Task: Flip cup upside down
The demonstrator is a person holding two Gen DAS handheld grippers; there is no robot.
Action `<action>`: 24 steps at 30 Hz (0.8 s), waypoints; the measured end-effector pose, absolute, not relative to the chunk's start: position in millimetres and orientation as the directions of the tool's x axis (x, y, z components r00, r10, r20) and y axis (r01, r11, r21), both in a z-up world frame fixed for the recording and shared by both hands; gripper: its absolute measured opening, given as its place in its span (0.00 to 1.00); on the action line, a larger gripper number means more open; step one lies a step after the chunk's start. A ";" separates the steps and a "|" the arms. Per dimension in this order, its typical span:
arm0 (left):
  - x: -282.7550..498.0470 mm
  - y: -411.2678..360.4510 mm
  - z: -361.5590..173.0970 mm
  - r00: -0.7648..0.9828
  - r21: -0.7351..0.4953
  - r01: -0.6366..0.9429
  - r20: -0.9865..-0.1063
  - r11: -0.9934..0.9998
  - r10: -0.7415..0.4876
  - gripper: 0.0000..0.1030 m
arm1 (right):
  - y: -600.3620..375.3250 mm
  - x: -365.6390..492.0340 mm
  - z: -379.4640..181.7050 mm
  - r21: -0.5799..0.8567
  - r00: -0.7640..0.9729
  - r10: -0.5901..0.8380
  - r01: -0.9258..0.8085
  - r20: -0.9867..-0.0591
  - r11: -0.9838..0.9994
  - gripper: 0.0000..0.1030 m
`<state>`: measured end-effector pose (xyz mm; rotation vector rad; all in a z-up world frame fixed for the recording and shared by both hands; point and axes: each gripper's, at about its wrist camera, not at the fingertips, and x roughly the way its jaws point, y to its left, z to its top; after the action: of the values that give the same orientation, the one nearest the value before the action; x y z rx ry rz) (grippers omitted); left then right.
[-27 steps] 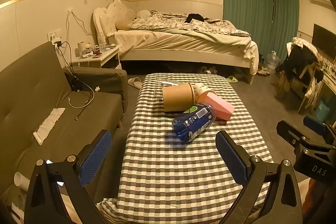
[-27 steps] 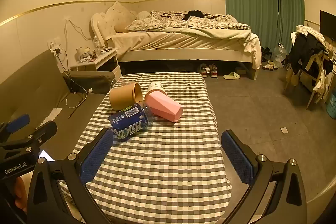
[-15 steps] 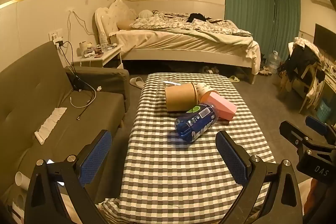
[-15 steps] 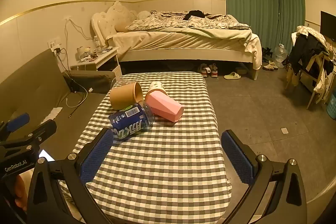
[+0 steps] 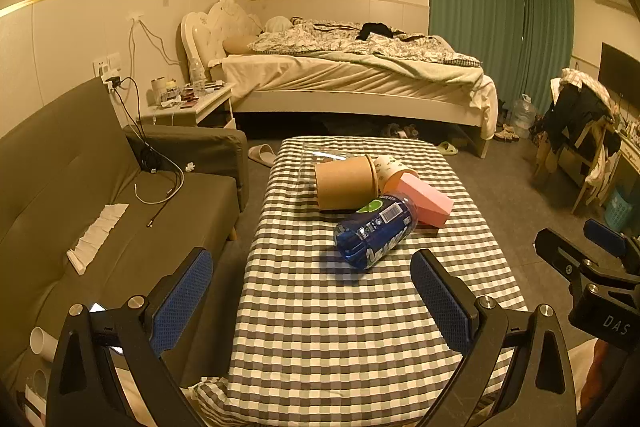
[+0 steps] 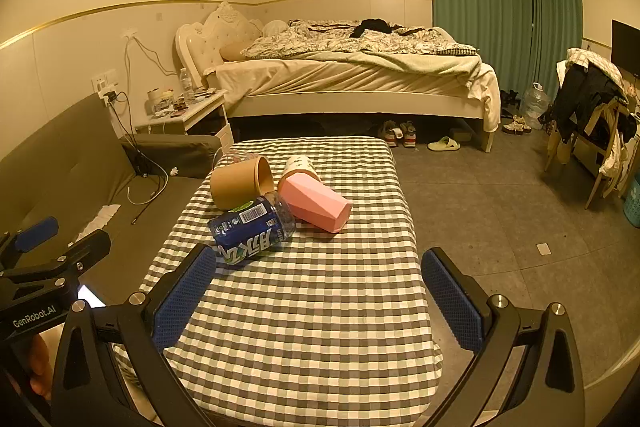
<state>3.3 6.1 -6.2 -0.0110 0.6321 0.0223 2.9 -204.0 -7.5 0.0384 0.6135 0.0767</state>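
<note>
Task not begun. Left gripper point(image 5: 311, 295) and right gripper point(image 6: 319, 291) both spread wide, holding nothing, over the near end of the checked table point(image 6: 304, 327). Cups lie tipped in a touching cluster at 12 o'clock: brown cup point(image 6: 240, 185), pink cup point(image 6: 316, 203), blue bottle point(image 6: 252, 227) nearest, and a white cup point(image 6: 300, 165) behind. Which cup is meant, cannot tell. Reach, grasp and flip all remain.

A matt brown paper cup point(image 5: 346, 183) lay beside a glossy blue plastic jar point(image 5: 374, 231) on the checked cloth desk point(image 5: 360, 327).
</note>
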 end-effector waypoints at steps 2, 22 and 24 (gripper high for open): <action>3.3 6.9 -6.6 0.806 -0.005 -0.025 -0.591 1.000 0.017 0.99 | -198.7 3.7 -8.5 0.059 0.815 0.082 -0.059 -0.574 0.997 1.00; 0.4 4.5 -11.8 0.802 -0.003 -0.030 -0.597 1.000 0.023 0.99 | -200.0 3.7 -13.6 0.054 0.812 0.084 -0.064 -0.578 0.996 1.00; -0.1 4.6 -12.1 0.802 -0.003 -0.031 -0.597 1.000 0.023 0.99 | -200.5 2.0 -12.9 0.054 0.812 0.084 -0.065 -0.578 0.996 1.00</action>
<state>-0.1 4.6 -12.1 -0.0127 0.6401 0.0288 2.0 -200.5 -12.9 0.0317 0.6190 0.0795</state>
